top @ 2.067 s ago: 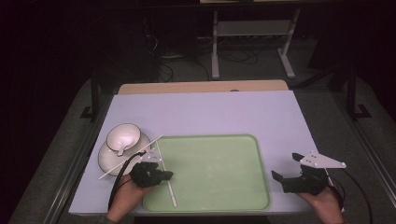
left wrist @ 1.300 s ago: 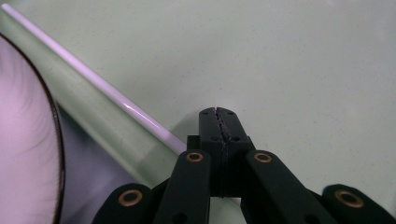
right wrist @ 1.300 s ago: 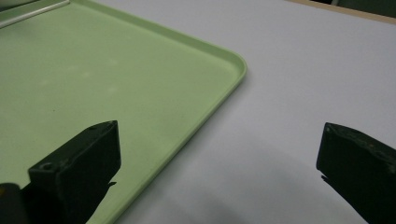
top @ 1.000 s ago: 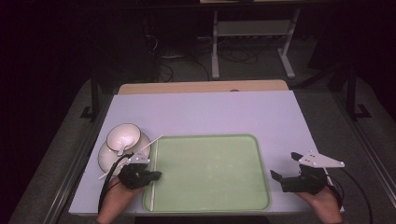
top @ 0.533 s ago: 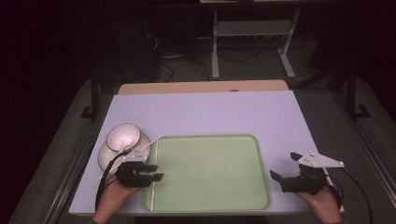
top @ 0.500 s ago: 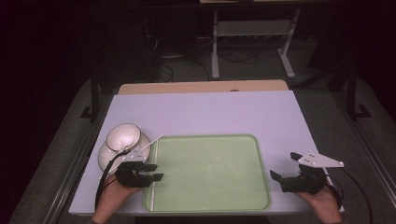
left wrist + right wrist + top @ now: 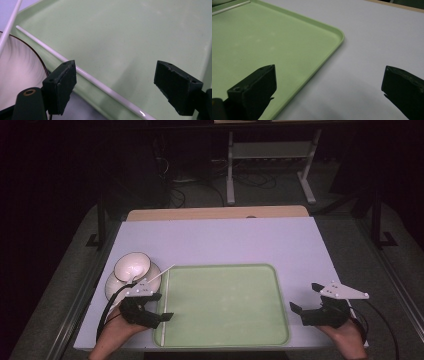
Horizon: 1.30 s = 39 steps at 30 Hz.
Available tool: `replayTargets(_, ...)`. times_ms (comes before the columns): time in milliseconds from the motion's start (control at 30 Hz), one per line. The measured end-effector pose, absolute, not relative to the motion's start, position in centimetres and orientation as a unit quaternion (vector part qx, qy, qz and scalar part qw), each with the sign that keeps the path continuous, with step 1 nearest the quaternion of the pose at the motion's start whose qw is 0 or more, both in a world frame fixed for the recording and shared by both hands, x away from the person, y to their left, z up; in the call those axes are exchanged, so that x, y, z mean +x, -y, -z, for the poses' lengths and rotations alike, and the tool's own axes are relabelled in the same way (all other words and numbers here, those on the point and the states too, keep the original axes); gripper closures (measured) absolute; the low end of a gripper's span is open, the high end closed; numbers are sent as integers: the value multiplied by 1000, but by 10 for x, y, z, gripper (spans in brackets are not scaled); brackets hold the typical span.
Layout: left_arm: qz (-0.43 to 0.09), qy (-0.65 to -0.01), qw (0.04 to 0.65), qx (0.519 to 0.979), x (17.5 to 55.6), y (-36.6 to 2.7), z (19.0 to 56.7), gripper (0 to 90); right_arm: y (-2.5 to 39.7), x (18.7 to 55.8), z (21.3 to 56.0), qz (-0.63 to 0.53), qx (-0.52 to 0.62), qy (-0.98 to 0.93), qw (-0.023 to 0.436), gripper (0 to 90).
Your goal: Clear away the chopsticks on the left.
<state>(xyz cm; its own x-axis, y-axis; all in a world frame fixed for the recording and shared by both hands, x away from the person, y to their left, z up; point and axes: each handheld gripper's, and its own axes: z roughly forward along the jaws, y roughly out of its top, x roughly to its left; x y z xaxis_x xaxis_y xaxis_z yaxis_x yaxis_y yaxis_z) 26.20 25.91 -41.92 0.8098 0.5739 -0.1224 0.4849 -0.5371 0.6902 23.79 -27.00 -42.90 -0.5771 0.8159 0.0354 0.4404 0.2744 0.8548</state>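
The room around my station is dark, with a metal stand and loose cables on the floor beyond the pale lilac worktop (image 7: 225,240). A green tray (image 7: 225,305) lies along the worktop's near edge, roughly centred. I read no brand, label or writing on anything.

My left gripper (image 7: 150,312) sits at the tray's near left corner, jaws spread apart and holding nothing. In the left gripper view, a thin white stick (image 7: 87,77) lies inside the tray along its left rim, passing just in front of one jaw and clear of both. From the high view the stick (image 7: 166,292) runs straight up that left edge. A second white stick (image 7: 160,275) leans from the tray's far left corner onto a white plate (image 7: 112,285) at the worktop's left edge, with a white bowl (image 7: 131,267) on the plate.

The left gripper view shows a dark line around the plate's rim (image 7: 37,60) that the high view is too coarse to give.

My right gripper (image 7: 312,312) rests by the tray's near right corner, jaws wide apart and empty. The right gripper view shows the tray's rounded far right corner (image 7: 340,33) and bare worktop beside it.
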Motion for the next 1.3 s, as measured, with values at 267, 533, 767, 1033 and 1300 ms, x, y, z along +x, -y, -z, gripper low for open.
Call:
replayTargets(267, -66, -307, 374, 872, 258, -275, 414, 164, 270, 238, 429, -445, 407, -769, 213, 0)
replayTargets(533, -80, -333, 376, 861, 255, -306, 407, 165, 270, 238, 429, -445, 409, -768, 213, 0)
replayTargets(767, -85, -353, 374, 854, 250, -328, 403, 168, 269, 238, 429, -445, 408, -768, 212, 0)
replayTargets(1033, -102, -374, 381, 839, 250, -351, 397, 192, 269, 238, 429, -444, 409, -768, 213, 0)
replayTargets(1300, -125, -402, 370, 828, 262, -362, 401, 254, 269, 238, 429, -444, 409, -768, 213, 0)
